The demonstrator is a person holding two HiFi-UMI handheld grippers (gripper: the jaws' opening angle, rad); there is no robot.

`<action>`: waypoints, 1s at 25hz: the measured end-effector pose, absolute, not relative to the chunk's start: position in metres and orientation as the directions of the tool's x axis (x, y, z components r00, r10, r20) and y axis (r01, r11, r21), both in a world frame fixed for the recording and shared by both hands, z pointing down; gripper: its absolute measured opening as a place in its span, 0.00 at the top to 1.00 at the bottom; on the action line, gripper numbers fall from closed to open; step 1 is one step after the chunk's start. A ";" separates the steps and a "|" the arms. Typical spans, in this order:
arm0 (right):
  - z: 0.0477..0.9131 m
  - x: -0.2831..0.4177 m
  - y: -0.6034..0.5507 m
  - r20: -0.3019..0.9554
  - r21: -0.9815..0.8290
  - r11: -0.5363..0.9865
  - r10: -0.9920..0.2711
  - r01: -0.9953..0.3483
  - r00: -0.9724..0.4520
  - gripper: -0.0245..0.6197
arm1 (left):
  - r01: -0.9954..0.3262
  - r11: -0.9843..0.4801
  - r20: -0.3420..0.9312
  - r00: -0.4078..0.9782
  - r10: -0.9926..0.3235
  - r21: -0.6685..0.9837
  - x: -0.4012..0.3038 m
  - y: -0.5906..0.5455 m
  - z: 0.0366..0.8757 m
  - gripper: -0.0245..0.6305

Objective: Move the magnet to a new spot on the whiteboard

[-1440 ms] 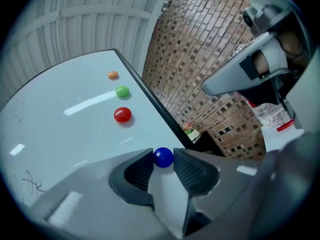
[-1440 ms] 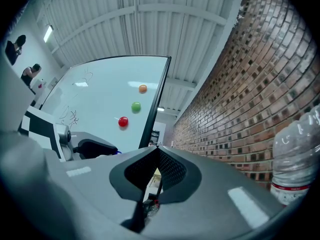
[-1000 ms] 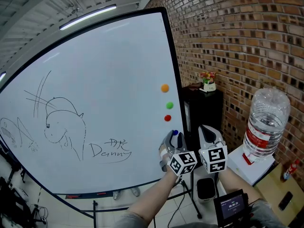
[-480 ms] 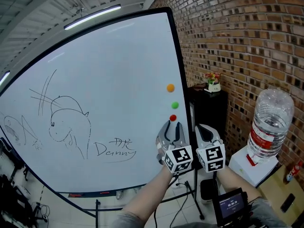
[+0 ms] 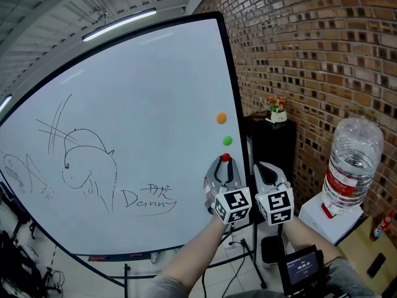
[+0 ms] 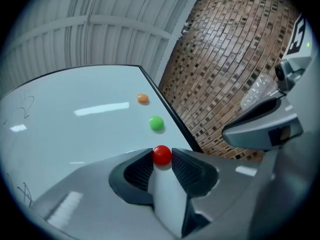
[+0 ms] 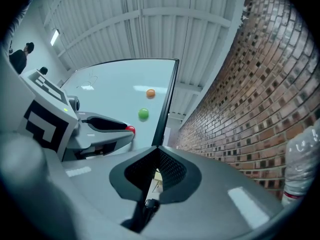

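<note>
Three round magnets sit in a column near the right edge of the whiteboard: orange on top, green below it, red lowest. My left gripper is at the red magnet. Its jaws have just been closing, and both pads now touch the magnet's sides while it still lies against the board. My right gripper hovers just right of the left one, off the board's edge, with its jaws together and nothing in them.
Marker drawings and a signature fill the board's lower left. Right of the board stands a black cabinet with a small flower pot, against a brick wall. A large water bottle stands at the far right.
My left gripper rose up the board to the red magnet and its jaws closed in around it. The right gripper stayed about where it was.
</note>
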State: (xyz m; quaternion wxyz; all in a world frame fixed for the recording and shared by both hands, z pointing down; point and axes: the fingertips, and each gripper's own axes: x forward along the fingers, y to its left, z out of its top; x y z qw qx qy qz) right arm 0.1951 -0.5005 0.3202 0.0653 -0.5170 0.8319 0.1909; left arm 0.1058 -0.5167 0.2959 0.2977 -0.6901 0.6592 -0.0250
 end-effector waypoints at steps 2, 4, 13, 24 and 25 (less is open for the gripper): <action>0.321 0.197 -0.501 -0.304 0.250 0.389 -0.838 -0.887 -0.453 0.95 | -0.894 0.034 -0.349 0.138 -0.927 -0.446 0.108 -0.518 0.298 0.81; 0.323 0.197 -0.500 -0.301 0.248 0.388 -0.840 -0.888 -0.451 0.95 | -0.893 0.019 -0.334 0.149 -0.931 -0.450 0.111 -0.519 0.303 0.81; 0.328 0.201 -0.498 -0.292 0.243 0.382 -0.848 -0.892 -0.442 0.95 | -0.880 -0.008 -0.303 0.172 -0.937 -0.475 0.119 -0.523 0.319 0.81; 0.328 0.204 -0.498 -0.296 0.237 0.376 -0.850 -0.896 -0.435 0.95 | -0.878 -0.027 -0.327 0.206 -0.922 -0.477 0.123 -0.515 0.323 0.77; 0.329 0.203 -0.498 -0.295 0.235 0.378 -0.850 -0.895 -0.437 0.95 | -0.877 -0.030 -0.330 0.212 -0.920 -0.479 0.123 -0.512 0.325 0.77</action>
